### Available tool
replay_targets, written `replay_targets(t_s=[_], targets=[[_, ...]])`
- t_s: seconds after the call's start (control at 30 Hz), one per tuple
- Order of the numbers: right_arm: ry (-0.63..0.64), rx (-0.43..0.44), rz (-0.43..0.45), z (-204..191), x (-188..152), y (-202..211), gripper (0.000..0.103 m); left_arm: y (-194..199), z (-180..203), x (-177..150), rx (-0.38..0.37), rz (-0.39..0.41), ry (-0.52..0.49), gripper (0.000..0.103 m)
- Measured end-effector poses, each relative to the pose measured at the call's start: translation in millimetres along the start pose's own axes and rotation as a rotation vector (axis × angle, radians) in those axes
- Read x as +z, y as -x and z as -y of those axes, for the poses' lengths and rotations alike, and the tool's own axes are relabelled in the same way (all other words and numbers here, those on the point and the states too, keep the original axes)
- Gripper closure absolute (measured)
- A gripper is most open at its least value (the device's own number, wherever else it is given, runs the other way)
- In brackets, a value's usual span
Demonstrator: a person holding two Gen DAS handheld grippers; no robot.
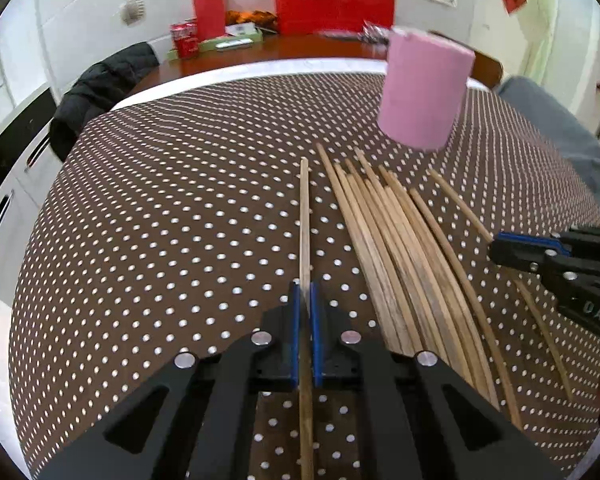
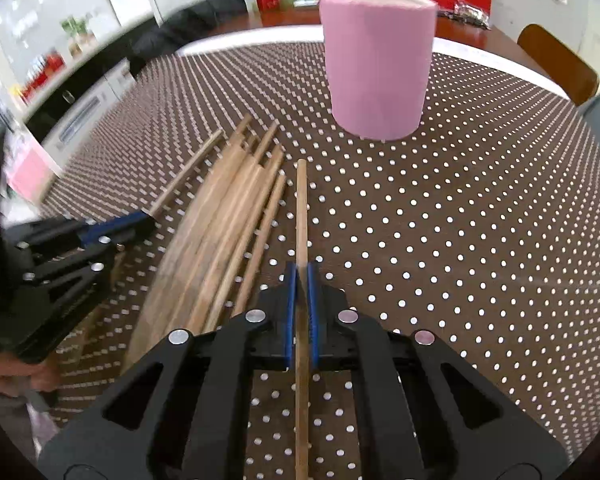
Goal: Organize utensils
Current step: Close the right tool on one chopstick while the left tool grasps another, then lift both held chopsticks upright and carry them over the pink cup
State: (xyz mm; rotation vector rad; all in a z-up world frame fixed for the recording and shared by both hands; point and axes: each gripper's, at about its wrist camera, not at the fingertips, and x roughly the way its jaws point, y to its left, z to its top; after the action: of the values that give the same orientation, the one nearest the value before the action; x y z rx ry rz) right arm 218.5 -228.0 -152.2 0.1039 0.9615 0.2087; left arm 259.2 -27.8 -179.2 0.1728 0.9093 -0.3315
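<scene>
A pink cylindrical cup (image 1: pixel 424 88) (image 2: pixel 378 68) stands upright on the dotted tablecloth, beyond a pile of several wooden chopsticks (image 1: pixel 400 248) (image 2: pixel 228 220). My left gripper (image 1: pixel 305 296) is shut on a single chopstick (image 1: pixel 304 216) that lies left of the pile and points away from me. In the right wrist view the left gripper (image 2: pixel 146 218) shows at the left with that stick (image 2: pixel 188 172) sticking out ahead of it. My right gripper (image 2: pixel 301 276) is shut on another chopstick (image 2: pixel 301 216), right of the pile. From the left wrist view the right gripper (image 1: pixel 494 246) enters at the right edge.
The brown white-dotted cloth (image 1: pixel 180 200) covers a round table. A black jacket (image 1: pixel 100 88) hangs on a chair at the far left. Red boxes (image 1: pixel 334 0) and soda cans (image 1: pixel 185 38) sit on a wooden table behind. A wooden chair back (image 2: pixel 556 64) stands at the far right.
</scene>
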Motion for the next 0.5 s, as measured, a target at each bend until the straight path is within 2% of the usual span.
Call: replay_targets(t_s=[0.17,0.3,0.5], targets=[[-0.039,0.082,0.088,18,-3,22,0.097,25,-3,4,-0.018,0.106,0.054,0.098],[-0.073,0.147,0.197,22,5,42,0.097,49,-4,18,-0.053,0.231,0.099,0.098],[-0.111,0.182,0.368,30,32,74,0.097,79,3,62,-0.135,0.43,0.112,0.098]])
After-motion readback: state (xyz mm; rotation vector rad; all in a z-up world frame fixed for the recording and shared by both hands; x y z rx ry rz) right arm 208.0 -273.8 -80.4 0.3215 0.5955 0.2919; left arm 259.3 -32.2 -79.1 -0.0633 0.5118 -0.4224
